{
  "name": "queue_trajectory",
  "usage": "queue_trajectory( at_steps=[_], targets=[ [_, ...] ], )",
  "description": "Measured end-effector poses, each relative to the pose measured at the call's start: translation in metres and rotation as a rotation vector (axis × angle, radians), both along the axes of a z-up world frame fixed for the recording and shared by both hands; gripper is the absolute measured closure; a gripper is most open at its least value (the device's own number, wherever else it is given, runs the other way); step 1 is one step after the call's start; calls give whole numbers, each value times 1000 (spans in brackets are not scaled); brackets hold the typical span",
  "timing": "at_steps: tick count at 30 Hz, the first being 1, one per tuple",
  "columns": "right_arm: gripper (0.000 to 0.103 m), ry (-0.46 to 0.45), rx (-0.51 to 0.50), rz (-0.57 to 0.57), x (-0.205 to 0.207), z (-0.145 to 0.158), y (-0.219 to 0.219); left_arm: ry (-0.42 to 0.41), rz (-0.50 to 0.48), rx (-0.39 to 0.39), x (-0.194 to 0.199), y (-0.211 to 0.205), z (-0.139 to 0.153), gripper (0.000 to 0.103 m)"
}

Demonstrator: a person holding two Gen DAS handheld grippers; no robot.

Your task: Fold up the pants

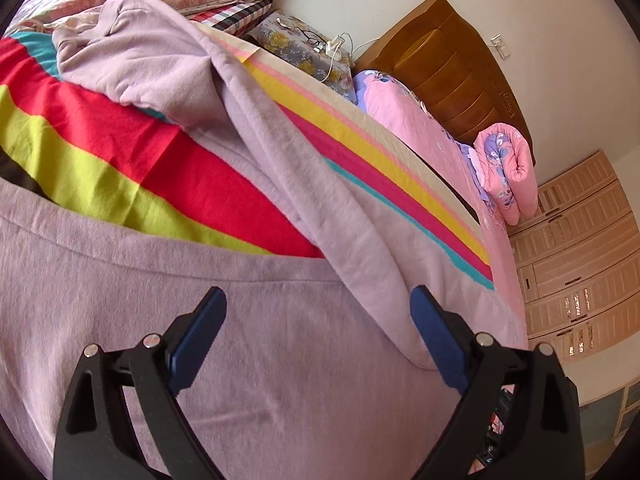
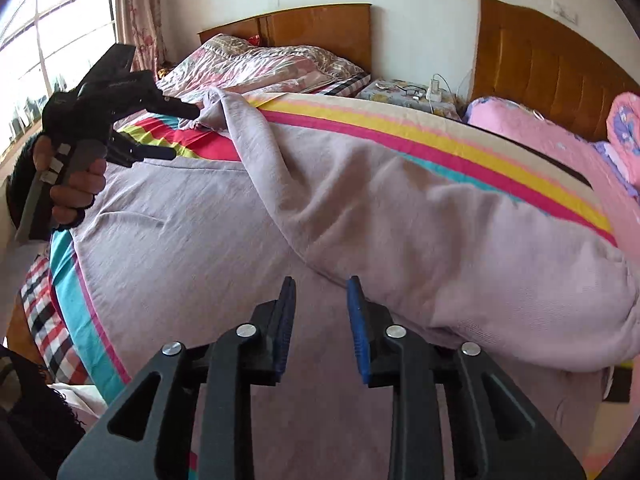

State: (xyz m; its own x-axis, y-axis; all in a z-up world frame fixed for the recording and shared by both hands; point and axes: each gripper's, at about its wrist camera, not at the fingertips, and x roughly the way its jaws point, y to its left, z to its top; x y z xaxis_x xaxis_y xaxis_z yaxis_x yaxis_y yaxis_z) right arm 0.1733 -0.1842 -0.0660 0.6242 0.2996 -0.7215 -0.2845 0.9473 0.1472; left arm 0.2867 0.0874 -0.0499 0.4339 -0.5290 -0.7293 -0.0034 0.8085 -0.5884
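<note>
Two wrist views show lilac pants (image 2: 360, 216) spread on a bed covered by a striped blanket (image 2: 440, 140). Much of the garment is cut off: its near part runs under both grippers and out of the bottom of each picture, so where it ends there cannot be told. One leg lies folded over the other fabric as a thick band, its long axis running from the near right side away toward the far left, where its end sits bunched near the pillows (image 2: 272, 64). In the right wrist view a rounded, folded bulk of the pants reaches to the right edge of the bed.

The left gripper (image 1: 318, 300) hovers over the lilac cloth with jaws spread wide and nothing between them; the folded leg passes just beside its right finger. In the right wrist view the same gripper (image 2: 182, 132) appears at the far left, held by a hand (image 2: 76, 184), jaws apart, near the bunched end.

The right gripper (image 2: 321, 286) has jaws about half open, empty, above the cloth.
</note>
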Motion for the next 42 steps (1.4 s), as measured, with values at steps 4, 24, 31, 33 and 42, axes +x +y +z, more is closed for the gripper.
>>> queue_trajectory(
  at_steps=[4,24,31,33,42],
  targets=[
    [32,15,261,-319,-32,-2,-66,12,8,-27,-14,12,-11,10],
    [92,-31,600,-783,-11,-33,-178,1,51,-237,32,30,-1,25],
    [92,-41,639,-758,-16,-31,-187,19,121,-158,99,35,15,37],
    [92,-40,653,-757,-19,-32,-189,39,125,-144,107,35,10,41],
    [92,-39,643,-750,-27,-31,-189,74,120,-47,121,30,-15,60]
  ],
)
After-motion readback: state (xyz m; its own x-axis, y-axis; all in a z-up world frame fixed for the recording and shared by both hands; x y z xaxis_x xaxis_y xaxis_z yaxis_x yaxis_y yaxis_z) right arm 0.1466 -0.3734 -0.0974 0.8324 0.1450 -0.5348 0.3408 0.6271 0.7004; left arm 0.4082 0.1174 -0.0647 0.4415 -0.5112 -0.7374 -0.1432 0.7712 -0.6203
